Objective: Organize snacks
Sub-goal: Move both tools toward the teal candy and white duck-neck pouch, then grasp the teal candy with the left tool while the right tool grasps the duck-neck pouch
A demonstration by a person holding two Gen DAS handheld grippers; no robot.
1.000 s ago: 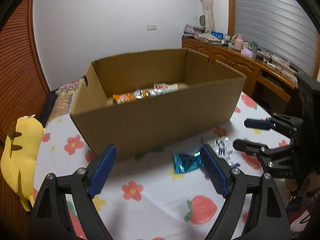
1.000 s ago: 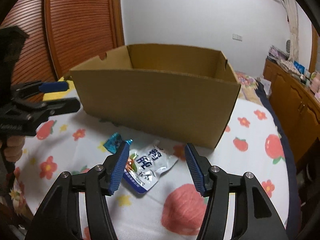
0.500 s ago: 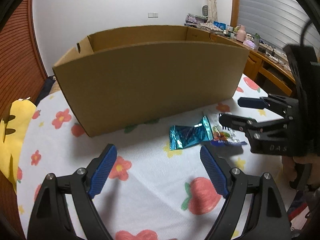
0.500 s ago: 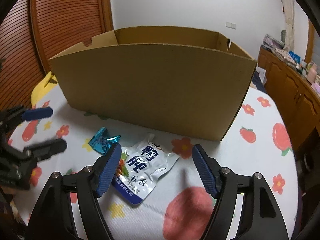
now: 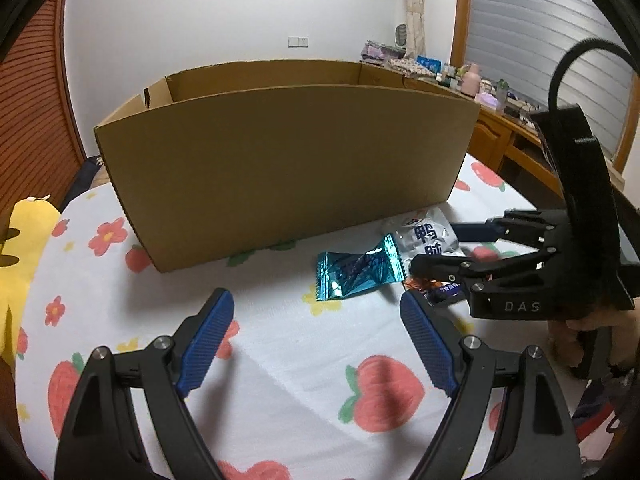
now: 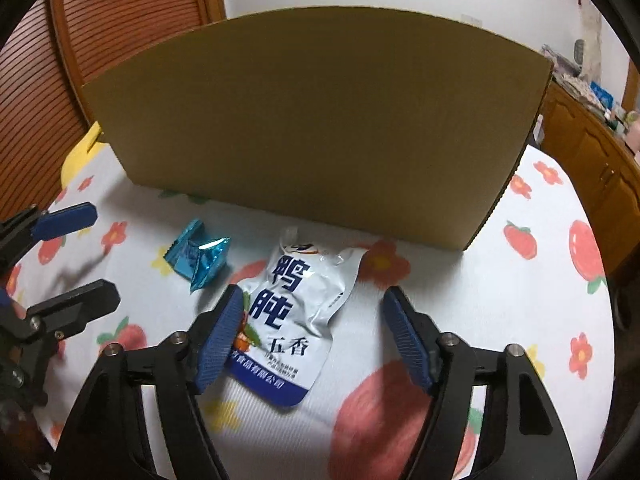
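Note:
A brown cardboard box point(image 5: 280, 160) stands on a flowered tablecloth; its near wall point(image 6: 320, 120) fills the right wrist view and hides the inside. A teal foil snack packet point(image 5: 358, 270) point(image 6: 198, 254) lies in front of it. Beside it lies a white pouch with blue Chinese print point(image 6: 296, 316) point(image 5: 426, 236). My right gripper point(image 6: 314, 328) is open, low over the pouch, fingers on either side of it; it also shows in the left wrist view point(image 5: 436, 248). My left gripper point(image 5: 316, 336) is open and empty, just short of the teal packet; it also shows in the right wrist view point(image 6: 90, 256).
A yellow plush toy point(image 5: 20, 248) lies at the table's left edge. A wooden sideboard with clutter point(image 5: 492, 120) runs along the right wall. A wooden slatted door point(image 6: 120, 20) stands behind the box at left. The tablecloth point(image 5: 320, 380) has strawberry and flower prints.
Both grippers have dropped lower and closer to the table. The right gripper moved forward over the white pouch. The left gripper neared the teal packet. The box interior has gone out of sight.

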